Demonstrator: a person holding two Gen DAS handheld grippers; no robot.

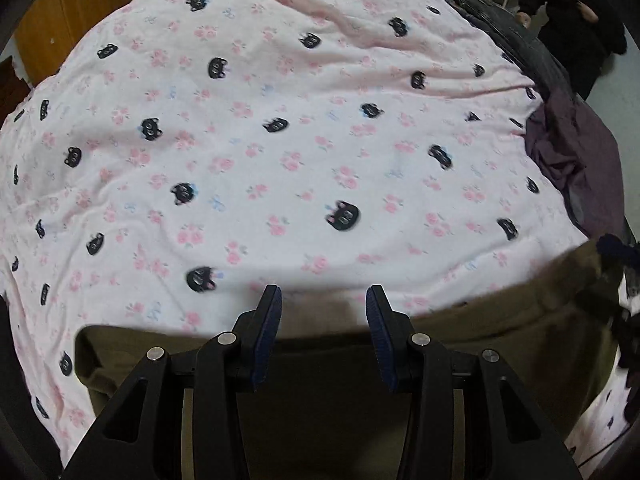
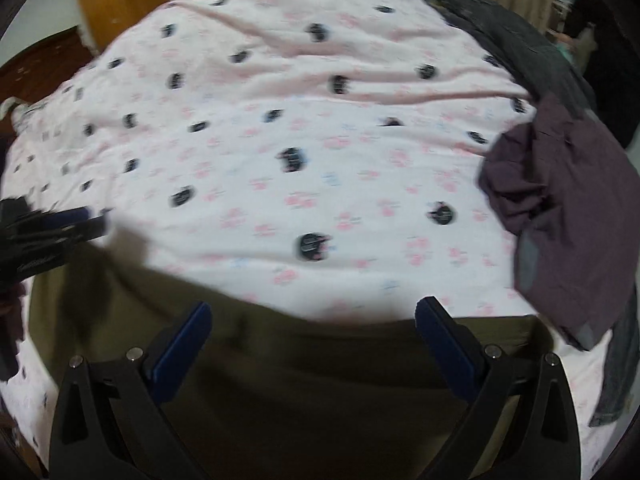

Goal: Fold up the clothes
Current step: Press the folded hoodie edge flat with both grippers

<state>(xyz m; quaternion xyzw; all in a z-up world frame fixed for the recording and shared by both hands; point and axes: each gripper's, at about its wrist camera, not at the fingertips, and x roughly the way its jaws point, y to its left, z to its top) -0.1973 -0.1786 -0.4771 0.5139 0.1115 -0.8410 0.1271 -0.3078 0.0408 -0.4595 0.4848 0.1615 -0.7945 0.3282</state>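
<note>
Both grippers tilt steeply down over the near edge of a bed spread with a pink sheet (image 1: pixel 280 140) printed with black cat faces and pink flowers. The left gripper (image 1: pixel 324 300) has its jaws partly apart, with a clear gap between the blue pads (image 1: pixel 267 336); nothing lies between the tips, which hang over the far edge of an olive-green garment (image 1: pixel 320 400) spread flat on the sheet beneath it. The right gripper (image 2: pixel 313 316) has its jaws spread wide, and they too are empty, poised above the same olive-green garment (image 2: pixel 320 392); motion blur leaves it unclear whether either gripper touches the cloth. In the right wrist view the left gripper (image 2: pixel 86 218) shows as a dark blur at the left margin. Three pieces of clothing can be counted: the one olive garment at the near edge, one crumpled purple garment (image 2: pixel 560 200) at the right side of the bed, and one dark grey garment (image 2: pixel 500 28) along the far right edge. A person in dark clothes (image 1: pixel 572 24) stands beyond the bed's far corner.
</note>
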